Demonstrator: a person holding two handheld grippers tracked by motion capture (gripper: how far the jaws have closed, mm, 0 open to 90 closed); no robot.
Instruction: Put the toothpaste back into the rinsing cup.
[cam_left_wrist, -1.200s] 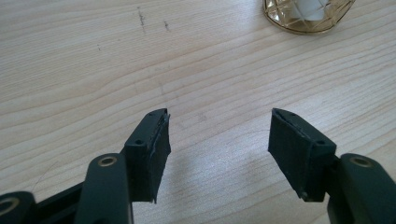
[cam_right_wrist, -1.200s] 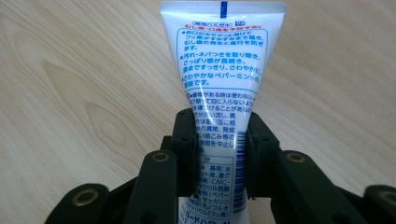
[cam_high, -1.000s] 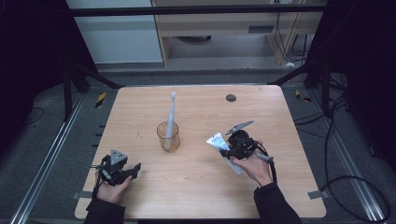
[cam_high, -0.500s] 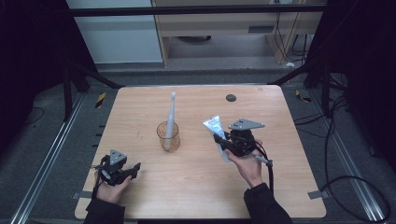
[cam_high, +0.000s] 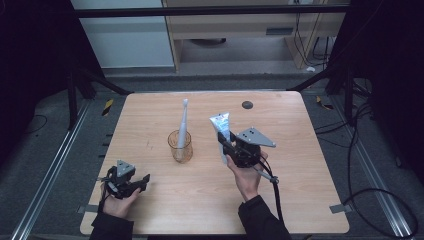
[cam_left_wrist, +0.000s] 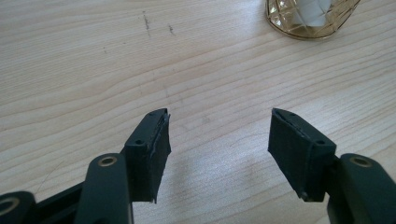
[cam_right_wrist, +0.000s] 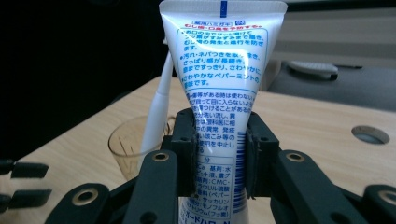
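Pale wood grain runs across the table (cam_high: 300, 200) where we work, with dark floor and cables around it and a small round hole (cam_high: 247, 105) set near its far edge. Our right gripper (cam_right_wrist: 219, 154) is clenched on a white toothpaste tube (cam_right_wrist: 219, 84): in the right gripper view the two black pads press against the tube's narrower lower half from either side, and the flat crimped end with its blue print stands upward above them. From the high view we see that same tube (cam_high: 222, 131) held off the table, tilted slightly, just to the right of a small amber glass cup (cam_high: 180, 146), with the right gripper (cam_high: 226, 147) and our hand below it. A white toothbrush (cam_high: 183, 124) stands in the cup, leaning against its rim, and the tube and cup are near each other but apart. Our left gripper (cam_high: 145, 178) rests low at the near left corner of the table, well apart from the cup. In the left gripper view its jaws stand wide, released, with bare wood between them and the base of the cup (cam_left_wrist: 308, 18) farther off at the upper right.
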